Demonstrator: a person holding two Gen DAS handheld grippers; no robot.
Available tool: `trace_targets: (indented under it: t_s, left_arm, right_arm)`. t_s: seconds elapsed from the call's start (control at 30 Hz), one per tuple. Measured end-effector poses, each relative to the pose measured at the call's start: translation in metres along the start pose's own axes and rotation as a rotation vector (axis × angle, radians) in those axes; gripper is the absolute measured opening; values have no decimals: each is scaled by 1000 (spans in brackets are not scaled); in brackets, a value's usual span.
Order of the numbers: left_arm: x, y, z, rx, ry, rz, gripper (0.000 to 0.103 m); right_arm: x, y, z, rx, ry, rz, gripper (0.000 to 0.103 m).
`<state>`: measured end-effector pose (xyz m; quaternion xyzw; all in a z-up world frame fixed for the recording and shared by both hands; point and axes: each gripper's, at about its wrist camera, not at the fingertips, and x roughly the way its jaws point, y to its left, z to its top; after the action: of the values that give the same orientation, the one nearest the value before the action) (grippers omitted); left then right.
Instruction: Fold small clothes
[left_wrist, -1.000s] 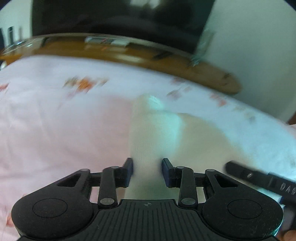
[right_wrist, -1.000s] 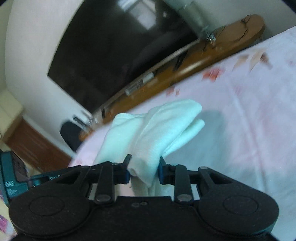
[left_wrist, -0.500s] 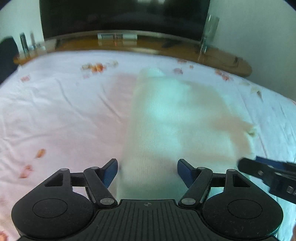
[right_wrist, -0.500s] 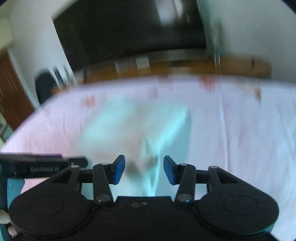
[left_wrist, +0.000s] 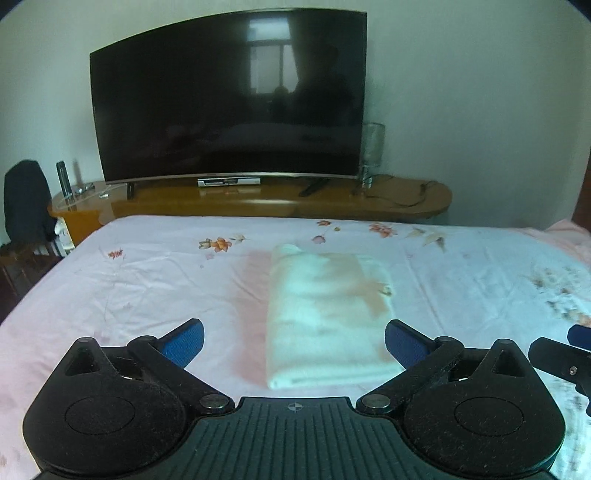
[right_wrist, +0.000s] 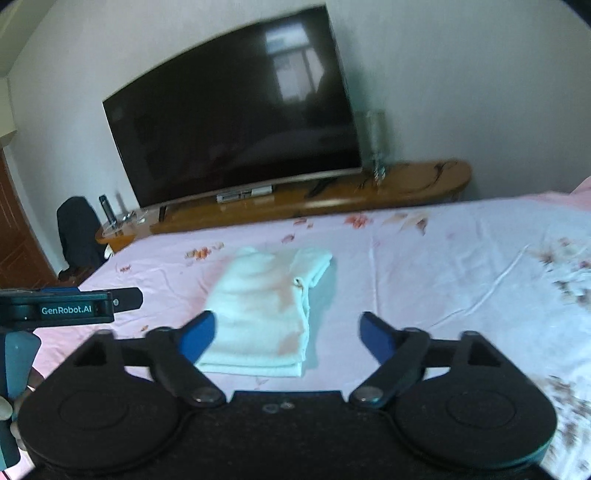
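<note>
folded white garment (left_wrist: 325, 314) on bedsheet (left_wrist: 147, 280)

Both pictures are lit by soft daylight, rather dim and a little bluish. A bright window is reflected in the dark television screen (left_wrist: 229, 99), so the light seems to come from behind the cameras. The white cloth (left_wrist: 325, 314) throws only a faint pinkish shadow on the bed sheet (left_wrist: 129, 288) at its left side. The left wrist view is quite sharp in the middle. The right wrist view is softer, with blur on the flower print at the right edge. Straight lines bend strongly near the borders, and the corners are black.
</note>
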<state>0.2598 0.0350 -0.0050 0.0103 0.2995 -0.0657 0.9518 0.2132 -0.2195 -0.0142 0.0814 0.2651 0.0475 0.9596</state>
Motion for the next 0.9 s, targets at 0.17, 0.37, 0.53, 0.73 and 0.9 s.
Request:
trace_targets:
  t_s: [0.17, 0.37, 0.53, 0.73, 0.9]
  left_arm:
    - [-39, 2, -13, 31, -31, 16, 103]
    - [-64, 3, -20, 30, -48, 33, 103]
    - [-70, 4, -24, 26, -41, 35, 103]
    - [-70, 6, -28, 22, -36, 48, 103]
    - [-68, 6, -31, 17, -20, 51, 103]
  right_arm:
    - [-33, 11, -11, 25, -42, -42, 96]
    - [-45, 26, -19, 14, -75, -98, 102]
    - [-51, 34, -22, -8, -88, -99, 102]
    - [-55, 35, -24, -4, -93, -91, 102]
    - [-55, 35, -24, -4, -91, -94, 102]
